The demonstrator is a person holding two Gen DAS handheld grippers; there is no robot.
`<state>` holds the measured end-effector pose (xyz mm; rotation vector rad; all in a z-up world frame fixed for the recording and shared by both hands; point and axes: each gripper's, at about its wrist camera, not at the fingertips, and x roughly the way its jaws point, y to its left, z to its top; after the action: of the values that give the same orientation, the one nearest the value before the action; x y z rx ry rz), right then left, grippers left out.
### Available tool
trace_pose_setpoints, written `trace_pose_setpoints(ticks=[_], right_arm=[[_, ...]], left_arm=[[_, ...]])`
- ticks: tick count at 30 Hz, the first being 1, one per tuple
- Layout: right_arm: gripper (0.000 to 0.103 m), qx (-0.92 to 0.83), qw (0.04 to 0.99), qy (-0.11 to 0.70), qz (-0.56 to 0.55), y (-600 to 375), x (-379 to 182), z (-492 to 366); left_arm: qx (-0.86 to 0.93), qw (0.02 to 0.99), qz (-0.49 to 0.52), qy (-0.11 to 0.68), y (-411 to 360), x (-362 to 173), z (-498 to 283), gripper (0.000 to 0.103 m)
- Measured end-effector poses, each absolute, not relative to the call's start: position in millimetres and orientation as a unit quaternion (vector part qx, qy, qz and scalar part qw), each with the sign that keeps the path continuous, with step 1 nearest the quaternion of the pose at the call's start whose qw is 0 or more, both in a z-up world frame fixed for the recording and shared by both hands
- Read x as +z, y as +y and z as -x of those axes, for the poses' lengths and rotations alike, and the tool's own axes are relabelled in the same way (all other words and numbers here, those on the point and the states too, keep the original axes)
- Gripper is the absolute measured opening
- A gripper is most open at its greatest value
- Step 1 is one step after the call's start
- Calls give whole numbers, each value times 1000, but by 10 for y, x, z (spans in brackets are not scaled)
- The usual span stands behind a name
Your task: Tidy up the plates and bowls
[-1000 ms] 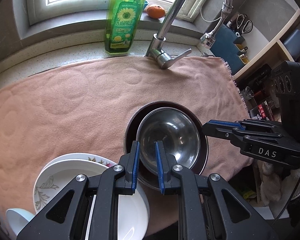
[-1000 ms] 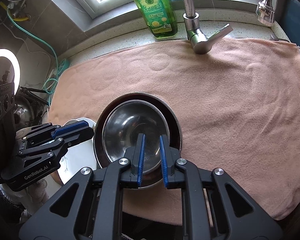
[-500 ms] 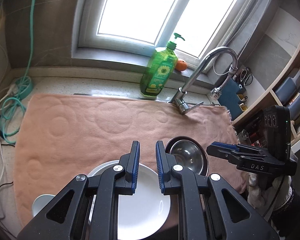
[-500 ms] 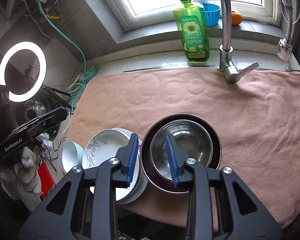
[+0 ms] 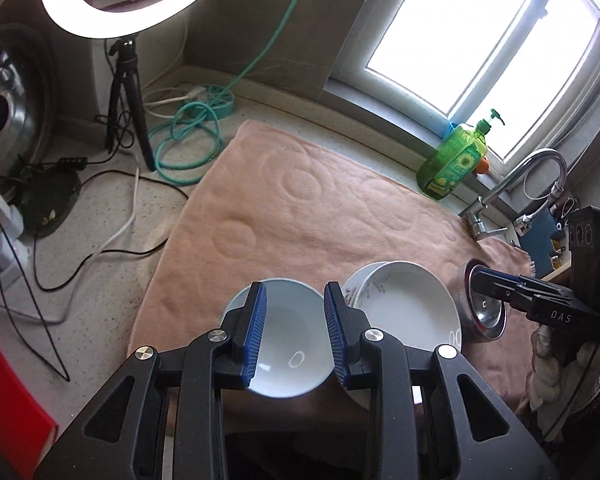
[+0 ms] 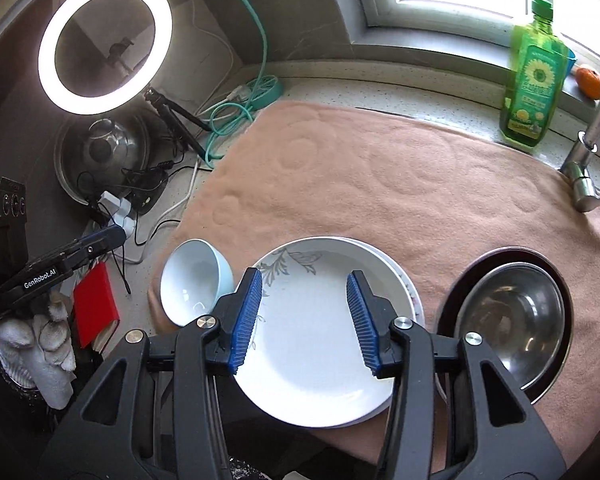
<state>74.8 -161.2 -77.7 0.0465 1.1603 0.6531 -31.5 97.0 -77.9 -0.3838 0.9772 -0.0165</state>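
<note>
Left wrist view: left gripper (image 5: 294, 334) released, hovering over pale-blue ceramic bowl (image 5: 278, 350) at pink towel's (image 5: 300, 208) near-left corner. Right gripper (image 6: 306, 320) also gaping above white floral plate stack (image 6: 320, 344). Risk: glazed rim slips, bowl drops off edge.

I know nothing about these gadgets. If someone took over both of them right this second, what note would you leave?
Left gripper: open, empty, over the pale blue bowl.
Right gripper: open, empty, over the white plates.
All dishes sit on the pink towel: bowl at left, plates in the middle, steel bowl in the dark dish at right.
Done: plates stacked, steel bowl nested.
Left: probably the blue bowl.
</note>
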Motion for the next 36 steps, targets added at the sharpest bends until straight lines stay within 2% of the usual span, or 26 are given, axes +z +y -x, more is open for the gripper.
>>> trace_pose_setpoints(ticks=[14,16,18,25,27,32,36], right_arm=[[46,357,741,567,48,-737,-1151,-660],[43,356,738,570,60,-645,-1213,-674],[36,358,729,579,64,-571,-1290,-701],[32,355,714,598,79,-387,-1508,-792],[27,356,711,601,82,-345,-1539,-808],[27,359,706,604,89,-277,-1578,-824],[19,365,698,609,92,-214,-1605,-829]], left_arm=[[24,824,269,498,1268,-1388,705,28],[22,819,281,500,1280,-1439,701,28],[22,817,283,502,1282,-1481,690,28],[8,807,299,509,1284,-1570,625,28],[8,806,300,510,1287,-1586,617,28],[8,797,313,516,1322,-1648,612,28],[6,796,316,516,1327,-1663,609,27]])
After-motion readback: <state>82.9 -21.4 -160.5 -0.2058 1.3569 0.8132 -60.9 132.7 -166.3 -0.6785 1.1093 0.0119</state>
